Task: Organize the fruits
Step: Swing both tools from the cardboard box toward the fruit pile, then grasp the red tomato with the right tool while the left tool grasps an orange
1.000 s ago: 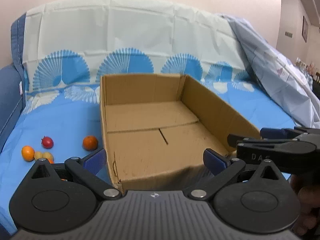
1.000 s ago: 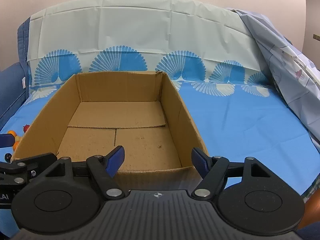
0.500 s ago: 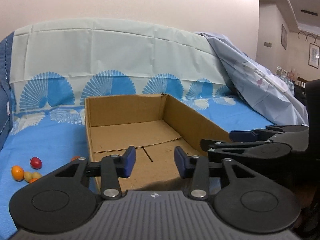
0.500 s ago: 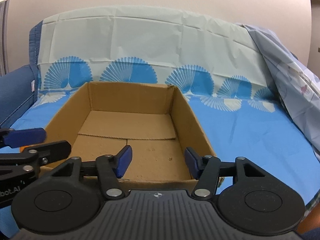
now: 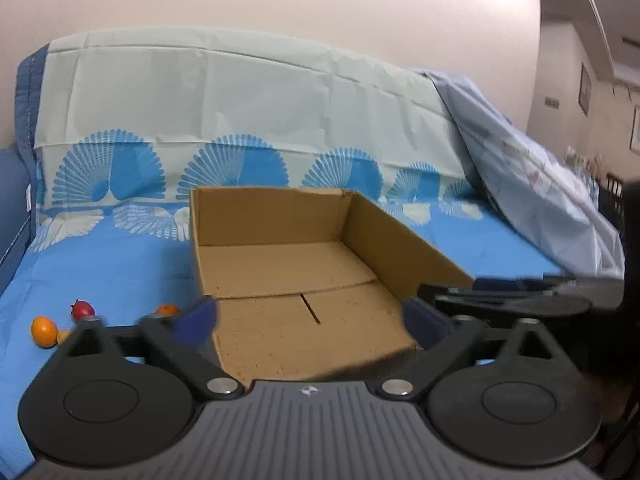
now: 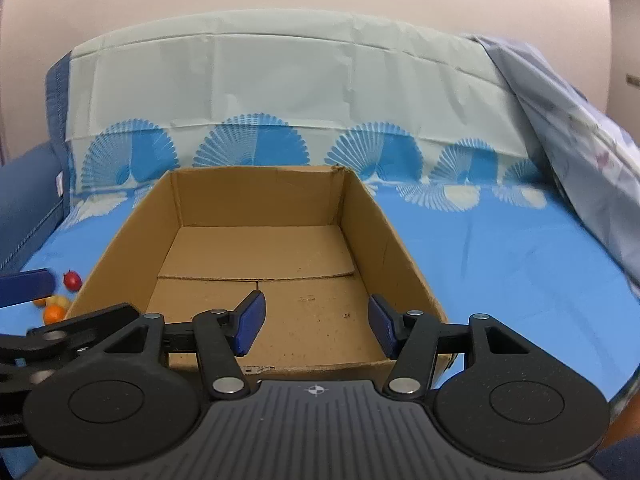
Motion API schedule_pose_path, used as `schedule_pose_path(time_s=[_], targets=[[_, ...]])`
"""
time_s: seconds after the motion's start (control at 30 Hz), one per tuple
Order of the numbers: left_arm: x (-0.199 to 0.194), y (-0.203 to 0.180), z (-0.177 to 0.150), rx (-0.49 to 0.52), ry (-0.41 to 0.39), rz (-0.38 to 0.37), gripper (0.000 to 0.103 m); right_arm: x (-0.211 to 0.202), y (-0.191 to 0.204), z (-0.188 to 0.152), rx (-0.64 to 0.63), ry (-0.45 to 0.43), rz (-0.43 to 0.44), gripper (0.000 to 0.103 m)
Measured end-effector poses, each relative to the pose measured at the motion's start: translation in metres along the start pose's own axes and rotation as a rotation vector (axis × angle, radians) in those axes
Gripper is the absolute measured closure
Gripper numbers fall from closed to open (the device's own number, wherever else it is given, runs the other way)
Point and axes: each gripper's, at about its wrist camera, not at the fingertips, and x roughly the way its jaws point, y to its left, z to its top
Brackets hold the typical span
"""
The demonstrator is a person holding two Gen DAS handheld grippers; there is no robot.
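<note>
An open brown cardboard box [image 5: 400, 236] [image 6: 256, 196] lies on the blue bed sheet, with nothing inside. Left of it sit small fruits: an orange [image 5: 44, 331], a red fruit [image 5: 82, 310] [image 6: 72, 280] and another orange [image 5: 168, 310] [image 6: 54, 314], with a yellowish one [image 6: 60, 301] among them. My left gripper [image 5: 310, 320] hovers at the box's near edge, its jaws opening wide with nothing between them. My right gripper [image 6: 317, 322] hangs over the same near edge, open about halfway and holding nothing. It also shows side-on at the right of the left wrist view.
The patterned blue sheet [image 5: 100, 272] covers the seat and runs up the backrest in pale green. A pale grey cloth [image 5: 540, 200] is draped over the right side. A dark blue padded arm [image 5: 12, 200] bounds the left.
The left gripper's jaws narrowed half a second ago and have spread wide again, while that gripper shifted sideways. The right gripper's jaws have come closer together than a second ago.
</note>
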Motion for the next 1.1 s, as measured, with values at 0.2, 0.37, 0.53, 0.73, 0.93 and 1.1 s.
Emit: schedule_pose_path(time_s=[0.2, 0.37, 0.53, 0.73, 0.93, 1.1], targets=[[-0.018, 0.021, 0.007, 0.017, -0.058, 0.032, 0.000, -0.004, 0.013, 0.003, -0.015, -0.036, -0.003, 0.044], [-0.032, 0.055, 0.039, 0.096, -0.085, 0.034, 0.072, -0.010, 0.030, 0.011, 0.002, -0.068, 0.054, 0.044], [-0.051, 0.109, 0.077, 0.151, -0.089, 0.024, 0.097, -0.022, 0.055, 0.016, -0.008, -0.115, 0.170, 0.065], [-0.047, 0.161, 0.057, 0.097, -0.020, 0.100, 0.097, -0.034, 0.094, 0.018, -0.079, -0.141, 0.300, 0.068], [-0.041, 0.191, 0.013, 0.053, -0.056, 0.119, 0.095, -0.039, 0.132, 0.007, -0.154, -0.112, 0.405, 0.067], [-0.024, 0.229, -0.009, -0.082, 0.013, 0.121, 0.095, -0.037, 0.160, -0.001, -0.207, -0.077, 0.464, 0.067]])
